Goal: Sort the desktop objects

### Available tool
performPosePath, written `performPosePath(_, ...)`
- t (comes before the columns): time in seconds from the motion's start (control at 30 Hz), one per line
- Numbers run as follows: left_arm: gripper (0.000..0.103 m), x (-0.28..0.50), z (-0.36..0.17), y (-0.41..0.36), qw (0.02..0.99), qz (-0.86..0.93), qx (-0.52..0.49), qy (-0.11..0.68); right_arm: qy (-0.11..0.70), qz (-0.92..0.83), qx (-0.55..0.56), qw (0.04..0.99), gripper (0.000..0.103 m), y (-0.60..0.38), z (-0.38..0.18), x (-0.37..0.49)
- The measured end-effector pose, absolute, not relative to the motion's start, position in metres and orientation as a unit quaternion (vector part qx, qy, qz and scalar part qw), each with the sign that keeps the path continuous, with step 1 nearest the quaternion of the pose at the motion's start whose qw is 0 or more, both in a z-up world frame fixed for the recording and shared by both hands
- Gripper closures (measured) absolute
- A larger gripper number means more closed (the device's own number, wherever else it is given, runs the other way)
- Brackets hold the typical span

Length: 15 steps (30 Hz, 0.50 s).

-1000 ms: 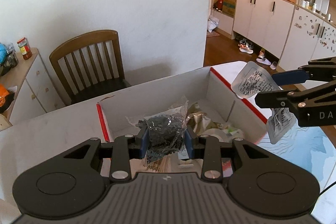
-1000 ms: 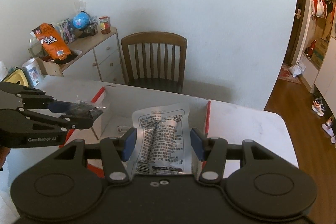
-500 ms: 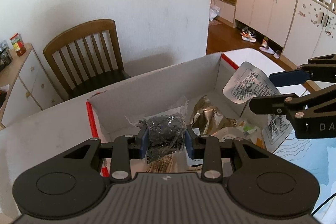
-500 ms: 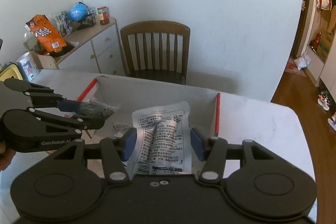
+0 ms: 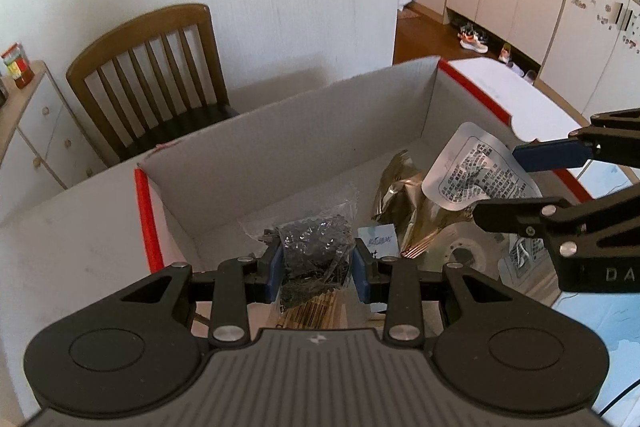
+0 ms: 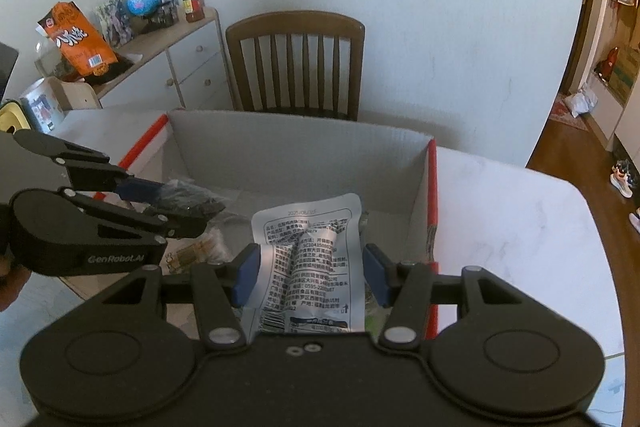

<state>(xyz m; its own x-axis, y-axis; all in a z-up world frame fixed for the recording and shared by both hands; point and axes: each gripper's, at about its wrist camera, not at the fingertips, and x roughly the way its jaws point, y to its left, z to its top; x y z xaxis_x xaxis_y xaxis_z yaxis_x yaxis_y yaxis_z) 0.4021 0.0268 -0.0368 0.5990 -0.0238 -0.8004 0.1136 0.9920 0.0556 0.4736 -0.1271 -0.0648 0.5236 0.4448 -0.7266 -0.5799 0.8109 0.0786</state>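
Note:
An open cardboard box (image 5: 304, 131) with red edges stands on the white table; it also shows in the right wrist view (image 6: 296, 151). My left gripper (image 5: 318, 267) is shut on a clear bag of small black pieces (image 5: 316, 251) and holds it inside the box near the front left. My right gripper (image 6: 310, 273) is shut on a silver printed food pouch (image 6: 308, 251) and holds it over the box's right side. The pouch (image 5: 476, 171) and right gripper also show in the left wrist view. The left gripper (image 6: 172, 205) with its bag shows in the right wrist view.
Inside the box lie a gold foil packet (image 5: 404, 195), a round silver packet (image 5: 464, 251) and other wrappers. A wooden chair (image 6: 296, 63) stands behind the table against the white wall. A white drawer cabinet (image 6: 188, 63) with snacks and a globe stands at the left.
Both grippers have moved forward and down over the box, still shut on their packets. The box now fills more of both views.

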Motion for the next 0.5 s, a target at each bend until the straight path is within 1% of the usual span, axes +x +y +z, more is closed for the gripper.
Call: performPosePath(0.5,0.069,0.429,-0.069,0.023,0.852,-0.058,0.069,0.515,0.416,0.289,-0.090,0.858,0.048,-0.123,-0.088,0.476)
